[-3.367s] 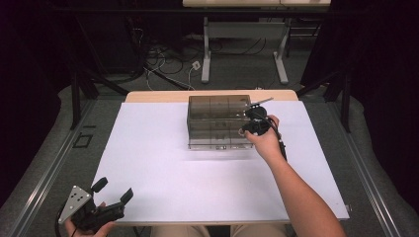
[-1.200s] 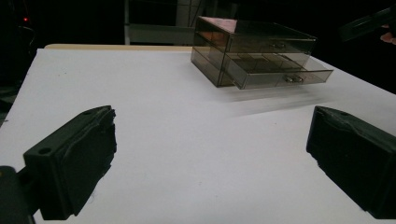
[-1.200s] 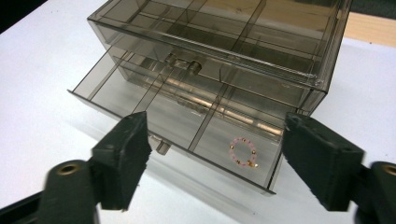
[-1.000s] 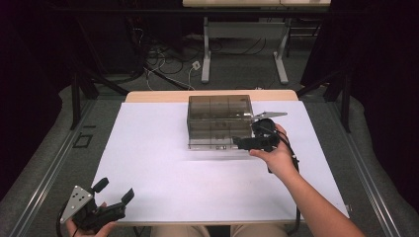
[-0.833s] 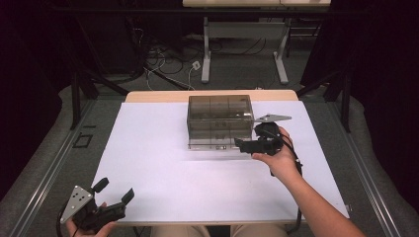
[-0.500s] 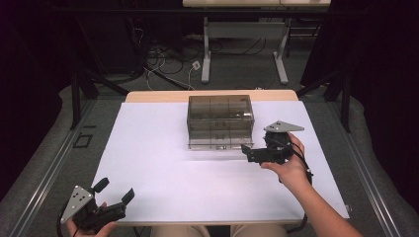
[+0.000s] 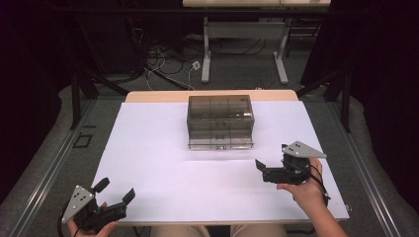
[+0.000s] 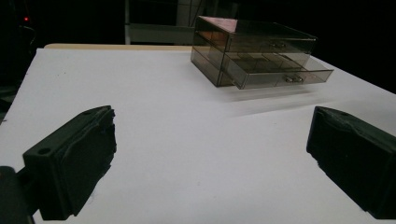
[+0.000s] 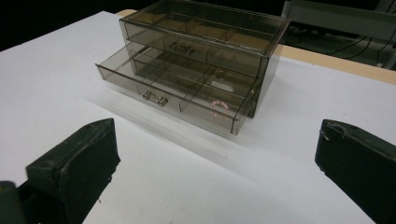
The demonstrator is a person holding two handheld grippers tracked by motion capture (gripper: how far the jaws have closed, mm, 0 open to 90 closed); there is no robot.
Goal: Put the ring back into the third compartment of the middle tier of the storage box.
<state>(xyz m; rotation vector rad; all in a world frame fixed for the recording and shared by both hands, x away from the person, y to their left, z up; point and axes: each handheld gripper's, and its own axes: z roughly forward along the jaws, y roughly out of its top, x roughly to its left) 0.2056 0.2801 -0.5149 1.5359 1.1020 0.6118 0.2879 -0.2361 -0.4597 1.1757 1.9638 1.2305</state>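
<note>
A smoky see-through drawer box stands at the middle back of the white table. In the right gripper view its lower drawer is pulled out, and a small pink ring-like item lies in the drawer's right compartment. My right gripper hovers at the front right, pointing left, apart from the box. It is open with nothing between its jaws. My left gripper sits at the table's front left corner, open and holding nothing. The box lies well ahead of it.
A bare wooden strip edges the table's far side. Behind it are desk legs and cables on the floor. Dark stands flank the table on the left and right.
My right gripper has drawn back from the box's right front toward the table's front right. The left gripper has stayed where it was.
</note>
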